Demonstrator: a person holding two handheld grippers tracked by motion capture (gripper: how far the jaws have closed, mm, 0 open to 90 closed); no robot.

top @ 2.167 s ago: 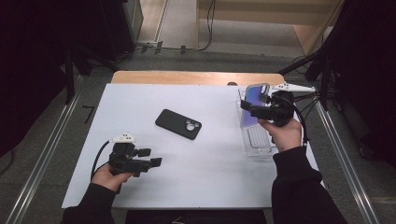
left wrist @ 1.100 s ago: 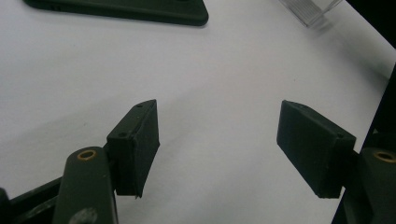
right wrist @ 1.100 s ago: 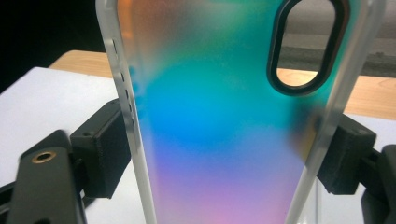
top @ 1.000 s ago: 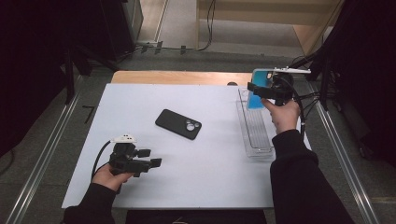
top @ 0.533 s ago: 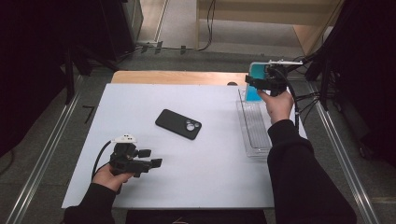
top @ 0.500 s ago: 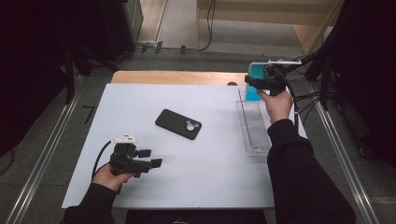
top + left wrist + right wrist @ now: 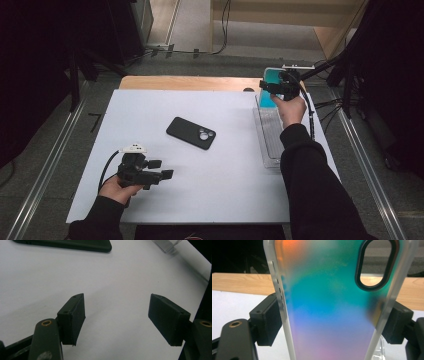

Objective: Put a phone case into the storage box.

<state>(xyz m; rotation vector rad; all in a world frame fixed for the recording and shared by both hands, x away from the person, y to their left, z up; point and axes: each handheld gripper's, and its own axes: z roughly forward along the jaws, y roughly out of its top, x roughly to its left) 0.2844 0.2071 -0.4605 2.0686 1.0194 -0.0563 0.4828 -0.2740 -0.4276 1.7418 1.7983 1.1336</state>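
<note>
Two grippers work over a white, matte table point(image 7: 150, 120) with a pale wooden strip along its far edge. Nearest, at about seven o'clock on the table, the left gripper point(image 7: 159, 175) rests low in a hand, a cable looping behind it. Its blocky black jaws stand well apart with nothing between them; in the left gripper view their flat rubbery pads point(image 7: 73, 318) face each other over bare white surface.

Farther in, near the table's middle, a black phone point(image 7: 191, 133) lies flat and slanted, a rounded rectangle with a smooth dull back and two round lenses in a raised corner patch.

At three o'clock a clear plastic tray point(image 7: 272, 142), long and narrow with thin glossy walls, lies along the right edge, running from near to far.

Farthest, at about one o'clock, the right gripper point(image 7: 272, 90) is raised above the tray's far end and clamped on a phone case point(image 7: 271, 80). In the right gripper view the case point(image 7: 329, 310) stands upright, its two frosted, translucent side rims pressed by the black pads point(image 7: 270, 318). Its back is a smooth sheen shading from orange through teal and blue to pink, with an oval black-rimmed camera cutout near the top and small slots in the left rim.
</note>
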